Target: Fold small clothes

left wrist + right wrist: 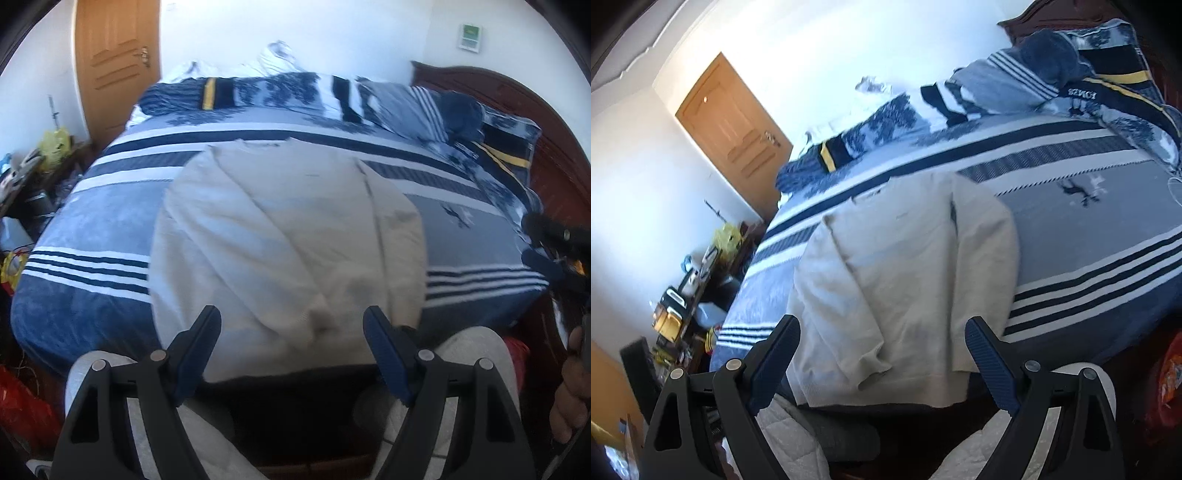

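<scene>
Clutter fills the left edge of both views: a low table (687,295) with bags and boxes, and above it a wooden door (118,62) in the upper left. Moving toward the centre, we see the cream sweater (288,236) spread on the striped blue bedspread (92,229), both sleeves folded in over the body, the hem hanging off the near edge of the bed at bottom centre. Our left gripper (291,328) hovers above that hem with its jaws apart and nothing between them; in the other view our right gripper (882,339) does the same, jaws wide and empty. At the right edge of the left view the right gripper's dark body and the hand (570,402) holding it show.

We judge the next fold to be hem up toward collar. To do it well, we should pinch the two hem corners, one per gripper, lift evenly, keep the sleeves trapped inside, and lay the hem square with the shoulders. The knit looks thick, so a shallow bite may slip. Pillows (1015,85) lie in the upper right, well apart.
</scene>
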Action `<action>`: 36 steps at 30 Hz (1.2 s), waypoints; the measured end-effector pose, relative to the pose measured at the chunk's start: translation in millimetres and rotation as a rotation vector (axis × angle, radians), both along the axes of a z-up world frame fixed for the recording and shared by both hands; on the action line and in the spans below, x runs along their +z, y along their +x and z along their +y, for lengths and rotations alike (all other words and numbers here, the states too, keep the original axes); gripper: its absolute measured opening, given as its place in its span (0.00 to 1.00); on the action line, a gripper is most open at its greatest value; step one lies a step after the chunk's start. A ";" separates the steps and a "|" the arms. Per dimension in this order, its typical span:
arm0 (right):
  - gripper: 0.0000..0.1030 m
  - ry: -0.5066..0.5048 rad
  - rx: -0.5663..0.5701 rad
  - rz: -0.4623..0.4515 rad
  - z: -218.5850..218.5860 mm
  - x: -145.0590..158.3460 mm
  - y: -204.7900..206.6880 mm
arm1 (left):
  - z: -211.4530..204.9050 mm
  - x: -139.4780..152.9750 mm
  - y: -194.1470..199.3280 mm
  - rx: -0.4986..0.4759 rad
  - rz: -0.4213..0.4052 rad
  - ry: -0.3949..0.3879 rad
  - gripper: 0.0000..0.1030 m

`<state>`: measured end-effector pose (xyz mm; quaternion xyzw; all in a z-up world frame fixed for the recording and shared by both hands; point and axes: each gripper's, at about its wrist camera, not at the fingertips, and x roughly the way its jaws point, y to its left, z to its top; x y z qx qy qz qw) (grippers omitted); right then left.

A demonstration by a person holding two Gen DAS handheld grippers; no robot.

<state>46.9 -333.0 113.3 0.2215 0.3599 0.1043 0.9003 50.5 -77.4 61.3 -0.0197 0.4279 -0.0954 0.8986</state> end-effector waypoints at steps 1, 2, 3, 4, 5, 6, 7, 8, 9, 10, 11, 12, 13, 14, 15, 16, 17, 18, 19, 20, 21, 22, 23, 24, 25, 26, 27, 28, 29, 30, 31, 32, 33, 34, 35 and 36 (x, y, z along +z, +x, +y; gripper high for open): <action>0.90 0.003 -0.005 -0.006 -5.1 3.7 -0.9 | -6.0 0.6 -1.4 -0.018 0.000 -0.001 0.76; 0.90 0.006 -0.014 -0.014 -9.7 6.6 -3.2 | -11.6 1.0 -2.8 -0.035 -0.003 0.004 0.76; 0.89 0.010 -0.019 -0.017 -13.0 8.1 -4.6 | -17.3 1.5 -4.1 -0.051 -0.008 0.010 0.76; 0.88 0.014 -0.021 -0.017 -16.4 8.8 -4.9 | -23.2 1.4 -5.7 -0.066 -0.014 0.018 0.76; 0.86 0.014 -0.020 -0.016 -19.1 7.8 -4.1 | -28.4 0.9 -6.4 -0.080 -0.019 0.026 0.76; 0.84 0.012 -0.022 -0.011 -21.4 5.0 -2.5 | -33.1 -0.2 -6.4 -0.093 -0.018 0.034 0.76; 0.83 0.012 -0.024 -0.004 -23.2 1.3 -0.2 | -37.3 -1.9 -5.8 -0.104 -0.016 0.042 0.76; 0.78 0.018 -0.023 0.007 -25.3 -5.0 3.6 | -40.7 -4.1 -4.7 -0.110 -0.012 0.050 0.76; 0.75 0.027 -0.024 0.026 -27.5 -12.9 8.0 | -41.7 -5.6 -3.4 -0.113 -0.008 0.054 0.76; 0.74 0.039 -0.028 0.047 -28.7 -22.2 13.4 | -44.0 -9.9 -0.3 -0.116 0.003 0.061 0.76; 0.70 0.053 -0.030 0.068 -30.4 -32.0 17.7 | -44.3 -12.5 2.0 -0.116 0.010 0.064 0.76; 0.66 0.068 -0.026 0.090 -30.9 -43.4 23.3 | -44.7 -15.8 4.7 -0.112 0.019 0.068 0.76; 0.65 0.075 -0.022 0.106 -30.8 -52.7 26.9 | -44.5 -21.0 9.1 -0.104 0.034 0.071 0.76; 0.64 0.077 -0.020 0.128 -29.9 -63.3 31.7 | -43.8 -24.9 12.5 -0.098 0.047 0.071 0.76; 0.62 0.080 -0.013 0.154 -27.8 -76.2 37.8 | -44.1 -27.7 15.5 -0.095 0.057 0.070 0.76; 0.61 0.080 -0.006 0.174 -26.0 -85.3 42.4 | -43.4 -32.9 20.0 -0.089 0.074 0.066 0.76; 0.61 0.078 -0.005 0.199 -24.5 -95.0 47.9 | -42.7 -36.7 23.2 -0.084 0.084 0.066 0.76; 0.61 0.076 -0.004 0.224 -22.8 -105.3 53.9 | -42.5 -40.6 26.2 -0.079 0.093 0.067 0.76; 0.61 0.071 0.001 0.247 -20.4 -114.7 61.4 | -41.6 -43.2 27.5 -0.078 0.099 0.068 0.76; 0.61 0.055 0.007 0.273 -16.9 -124.4 71.2 | -41.8 -47.2 31.1 -0.077 0.109 0.070 0.76; 0.61 0.031 0.016 0.298 -12.6 -133.0 81.8 | -42.1 -51.2 34.8 -0.076 0.119 0.073 0.76; 0.60 0.014 0.019 0.314 -10.7 -139.8 90.9 | -42.2 -53.3 36.5 -0.075 0.125 0.074 0.76; 0.58 -0.005 0.028 0.336 -7.0 -148.5 104.1 | -42.7 -57.1 40.4 -0.075 0.136 0.076 0.76; 0.54 -0.021 0.036 0.357 -3.3 -157.0 116.5 | -43.5 -58.7 42.1 -0.074 0.139 0.077 0.76; 0.53 -0.027 0.045 0.374 -0.9 -164.4 125.6 | -43.9 -61.5 45.4 -0.072 0.146 0.081 0.76; 0.52 -0.032 0.052 0.391 1.8 -175.3 136.3 | -43.4 -62.4 47.1 -0.071 0.149 0.082 0.76; 0.47 -0.048 0.049 0.412 3.8 -186.4 143.6 | -43.1 -64.3 49.6 -0.071 0.154 0.084 0.76; 0.44 -0.062 0.044 0.436 4.2 -194.8 147.6 | -42.6 -65.7 51.8 -0.068 0.158 0.087 0.76; 0.41 -0.064 0.041 0.453 4.0 -203.8 149.2 | -42.2 -67.2 53.9 -0.064 0.159 0.089 0.76; 0.40 -0.068 0.043 0.447 3.7 -208.0 148.7 | -41.4 -69.0 55.6 -0.059 0.163 0.091 0.76; 0.40 -0.082 0.051 0.437 4.5 -208.1 148.2 | -40.5 -71.4 57.9 -0.053 0.170 0.090 0.76; 0.39 -0.110 0.062 0.427 6.7 -207.3 147.2 | -39.7 -75.1 61.2 -0.046 0.182 0.084 0.76; 0.39 -0.135 0.069 0.420 9.0 -206.6 146.5 | -39.6 -78.8 64.6 -0.039 0.196 0.077 0.76; 0.38 -0.153 0.070 0.420 10.0 -206.9 146.0 | -40.5 -81.5 68.2 -0.036 0.209 0.073 0.76; 0.37 -0.162 0.074 0.422 9.2 -203.8 144.5 | -41.3 -82.9 70.9 -0.035 0.217 0.073 0.76; 0.37 -0.150 0.071 0.407 4.7 -199.1 139.8 | -42.4 -83.3 73.0 -0.035 0.216 0.071 0.76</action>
